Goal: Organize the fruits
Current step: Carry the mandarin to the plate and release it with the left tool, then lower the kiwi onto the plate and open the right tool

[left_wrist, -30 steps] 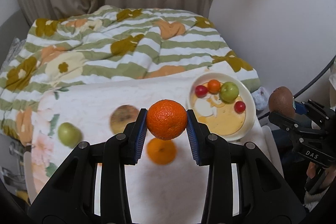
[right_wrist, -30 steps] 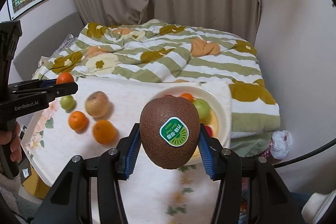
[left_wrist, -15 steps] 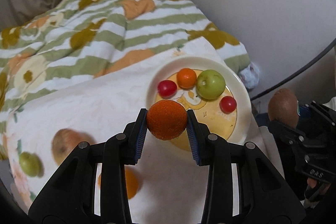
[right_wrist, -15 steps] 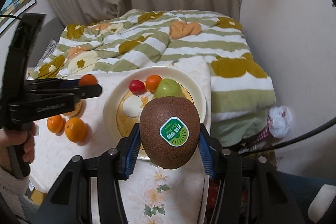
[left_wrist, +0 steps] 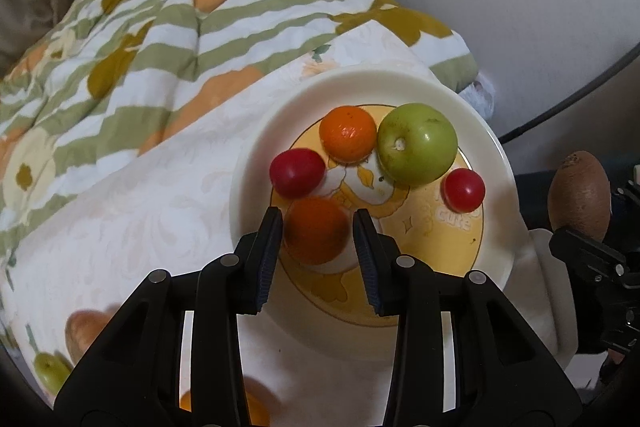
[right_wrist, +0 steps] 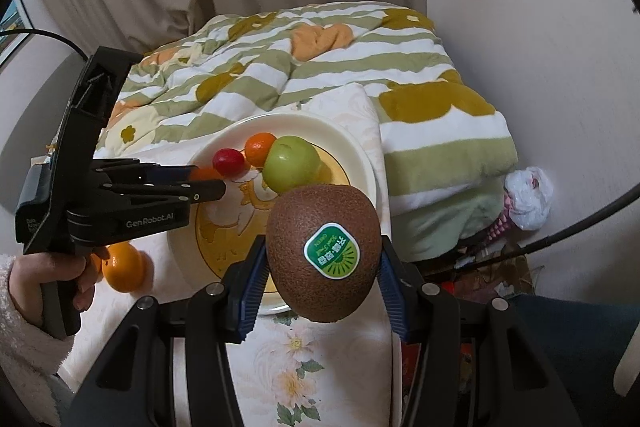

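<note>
- the mandarin (left_wrist: 316,229) sits between the pads of the left gripper (left_wrist: 317,251), low over the near inner part of the plate (left_wrist: 256,163); it looks blurred, and whether it touches the plate cannot be told.
- the left gripper's jaws are clamped on the mandarin, one blue pad on each side of it.
- the kiwi (right_wrist: 323,253) is clamped between the pads of the right gripper (right_wrist: 322,279), its green sticker facing the camera; it hangs over the near rim of the plate (right_wrist: 352,143).
- from the right wrist view, the left gripper (right_wrist: 208,183) reaches in from the left over the plate, with a hand (right_wrist: 48,275) in a fluffy white sleeve on its grip.
- beyond the left gripper's tips, the plate holds a red cherry tomato (left_wrist: 297,173), a small orange fruit (left_wrist: 348,134), a green apple (left_wrist: 418,143) and a second red tomato (left_wrist: 464,189) further to the right.
- the orange fruit and the green apple are touching or nearly so.
- left of and behind the left gripper, on the white floral cloth (left_wrist: 140,219), lie a brownish fruit (left_wrist: 86,331), a small green fruit (left_wrist: 50,371) and another mandarin (right_wrist: 122,267).
- past the plate lies a striped green and white quilt (left_wrist: 160,27).
</note>
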Demonstrator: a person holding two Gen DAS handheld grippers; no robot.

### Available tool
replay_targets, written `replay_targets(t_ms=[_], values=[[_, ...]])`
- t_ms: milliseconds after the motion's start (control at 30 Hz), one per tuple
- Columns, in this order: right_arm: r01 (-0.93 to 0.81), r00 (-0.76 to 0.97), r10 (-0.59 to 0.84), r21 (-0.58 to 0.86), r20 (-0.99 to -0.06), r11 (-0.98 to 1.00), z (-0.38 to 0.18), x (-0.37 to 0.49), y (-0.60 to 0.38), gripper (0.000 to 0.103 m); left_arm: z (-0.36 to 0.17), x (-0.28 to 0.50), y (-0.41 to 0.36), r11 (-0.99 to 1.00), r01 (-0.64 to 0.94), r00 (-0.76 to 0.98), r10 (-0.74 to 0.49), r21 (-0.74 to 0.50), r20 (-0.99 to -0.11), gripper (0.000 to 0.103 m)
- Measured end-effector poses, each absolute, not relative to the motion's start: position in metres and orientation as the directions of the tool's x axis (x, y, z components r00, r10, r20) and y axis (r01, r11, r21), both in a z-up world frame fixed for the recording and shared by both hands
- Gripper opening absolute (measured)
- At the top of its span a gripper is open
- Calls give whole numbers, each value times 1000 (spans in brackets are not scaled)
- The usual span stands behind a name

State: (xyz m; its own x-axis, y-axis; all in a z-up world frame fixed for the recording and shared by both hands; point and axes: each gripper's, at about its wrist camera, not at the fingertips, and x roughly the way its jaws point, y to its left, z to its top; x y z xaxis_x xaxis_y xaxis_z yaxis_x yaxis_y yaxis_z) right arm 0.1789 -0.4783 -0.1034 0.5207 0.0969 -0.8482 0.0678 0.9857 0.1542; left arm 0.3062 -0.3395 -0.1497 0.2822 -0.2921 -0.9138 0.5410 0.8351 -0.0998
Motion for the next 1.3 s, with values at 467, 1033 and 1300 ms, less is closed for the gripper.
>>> replay_targets(t_ms=[467, 1033, 1300], values=[[108, 528, 59, 136, -847, 985, -94, 165, -493, 48, -125, 293, -336, 822, 563, 302, -298, -82, -906, 103], [-119, 514, 165, 120, -842, 986, -101, 186, -457, 48, -74, 239, -254, 926, 377, 469, -190, 1, -863, 103], [-198, 473, 184, 100, -861, 975, -127, 201, -439, 48, -75, 215, -217, 967, 257, 486, -133, -4, -864, 103]])
